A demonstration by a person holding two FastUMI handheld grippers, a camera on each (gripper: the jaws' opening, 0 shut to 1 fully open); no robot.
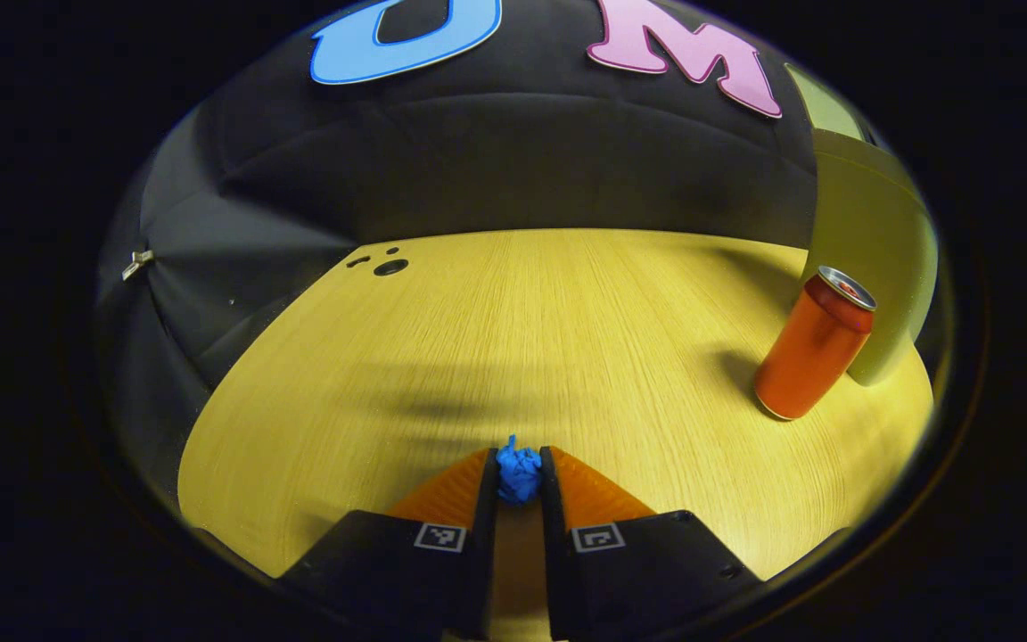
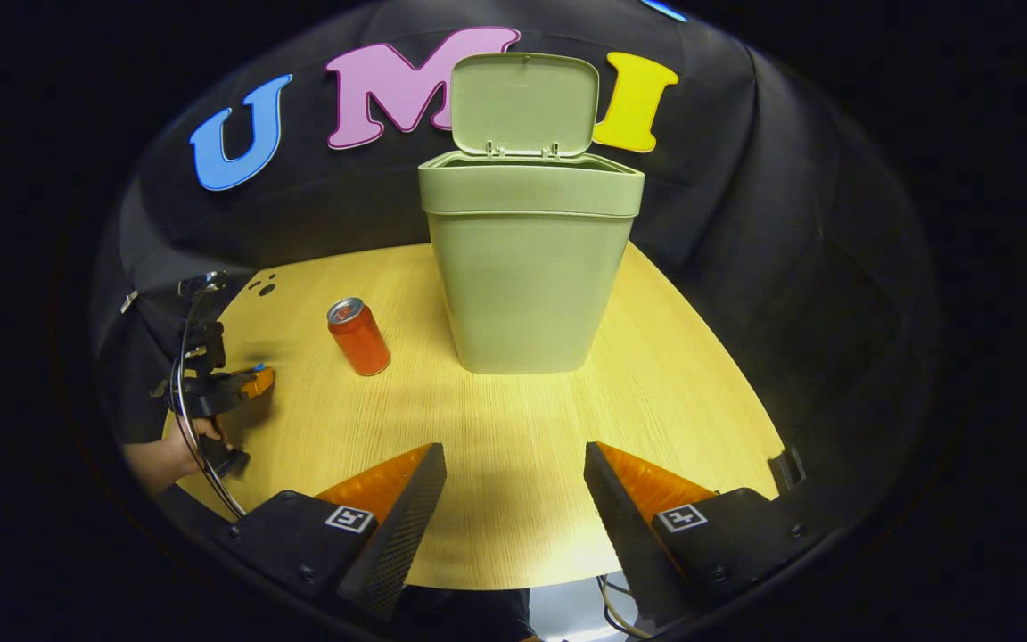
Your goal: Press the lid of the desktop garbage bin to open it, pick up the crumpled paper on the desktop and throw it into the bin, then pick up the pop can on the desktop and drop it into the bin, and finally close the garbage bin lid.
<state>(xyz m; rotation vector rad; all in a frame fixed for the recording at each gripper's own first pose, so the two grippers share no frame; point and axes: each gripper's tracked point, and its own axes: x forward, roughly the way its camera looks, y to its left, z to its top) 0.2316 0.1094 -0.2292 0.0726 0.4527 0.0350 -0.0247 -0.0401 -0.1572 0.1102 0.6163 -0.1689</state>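
In the left gripper view my left gripper is shut on a small blue crumpled paper, held just above the wooden desktop. An orange pop can stands upright to the right, in front of the green bin. In the right gripper view the green bin stands at the desk's middle with its lid raised upright. The pop can is left of it. My right gripper hangs open over the near desk edge. The left gripper is far left, held by a hand.
The black cloth wall curves close behind the bin and around the desk. Small dark holes mark the desk's far left corner. Cables trail from the left gripper. Bare wood lies between the can and my right fingers.
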